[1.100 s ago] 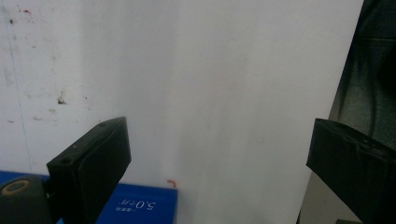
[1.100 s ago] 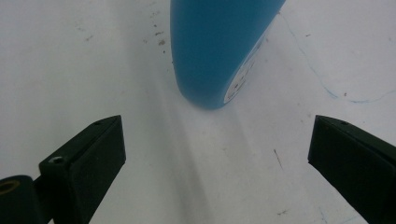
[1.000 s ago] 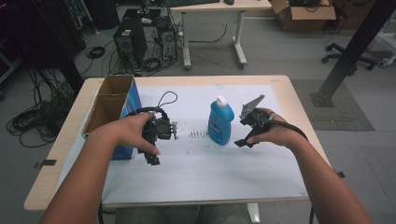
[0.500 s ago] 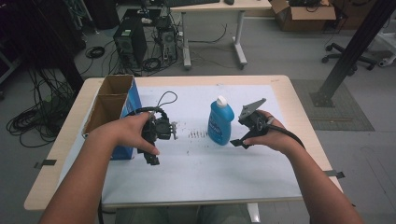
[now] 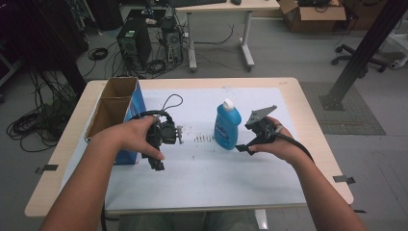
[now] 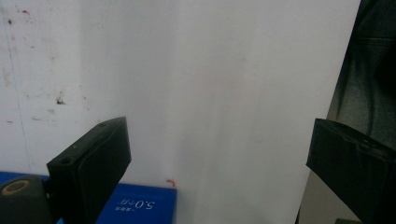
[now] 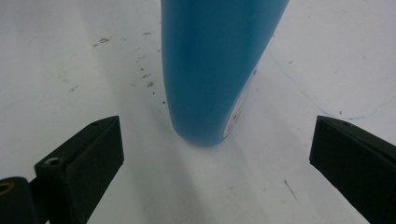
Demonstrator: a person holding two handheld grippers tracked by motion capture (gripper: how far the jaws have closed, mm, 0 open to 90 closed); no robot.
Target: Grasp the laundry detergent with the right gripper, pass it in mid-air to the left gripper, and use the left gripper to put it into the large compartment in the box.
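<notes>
Facing blue bottle [image 7: 210, 70] | right gripper [image 5: 246, 146] fingers released | left gripper [image 5: 159, 161] released | blue box [image 6: 135, 205] reads "5.0"

This is looking like a lab or engineering workroom. Desktop computer towers [image 5: 149, 41] are standing on the grey floor [image 5: 288, 53] among loose, tangled cables [image 5: 33, 122] (some coiling beside the tabletop [image 5: 308, 115]). A second desk [image 5: 226, 7] is standing behind, cardboard boxes [image 5: 312, 9] are sitting nearby, and an office chair's base [image 5: 385, 45] is showing at the right.
</notes>
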